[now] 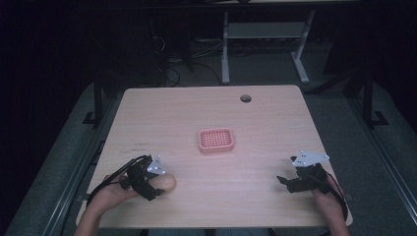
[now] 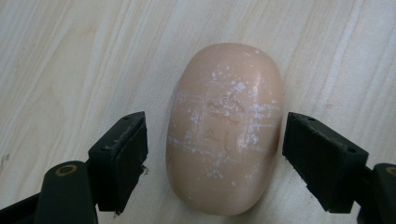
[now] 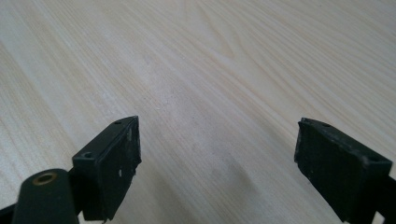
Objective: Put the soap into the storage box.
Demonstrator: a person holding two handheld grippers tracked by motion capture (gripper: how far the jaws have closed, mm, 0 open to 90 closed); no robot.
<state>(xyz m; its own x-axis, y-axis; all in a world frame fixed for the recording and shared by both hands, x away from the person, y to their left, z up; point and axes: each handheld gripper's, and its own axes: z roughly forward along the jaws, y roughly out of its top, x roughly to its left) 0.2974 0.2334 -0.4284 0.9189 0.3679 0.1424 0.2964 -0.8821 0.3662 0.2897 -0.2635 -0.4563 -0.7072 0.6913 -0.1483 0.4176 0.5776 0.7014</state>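
The left gripper point(image 2: 215, 154) sits wide open around the soap point(image 2: 224, 126), its jaws either side, not touching; the soap lies on the table point(image 1: 255, 196) near its front-left edge; the right gripper point(image 3: 217, 163) gapes empty; a pink tray point(image 1: 215, 140) sits mid-table.

1. The soap bar point(image 2: 224, 128) is a peach-coloured, rounded oval with whitish scuffs across its top.
2. It lies flat on the table's near left part, well apart from the pink soap dish point(image 1: 215, 140).

Beige white-flecked soap point(image 2: 224, 130), pink tray point(image 1: 215, 140)
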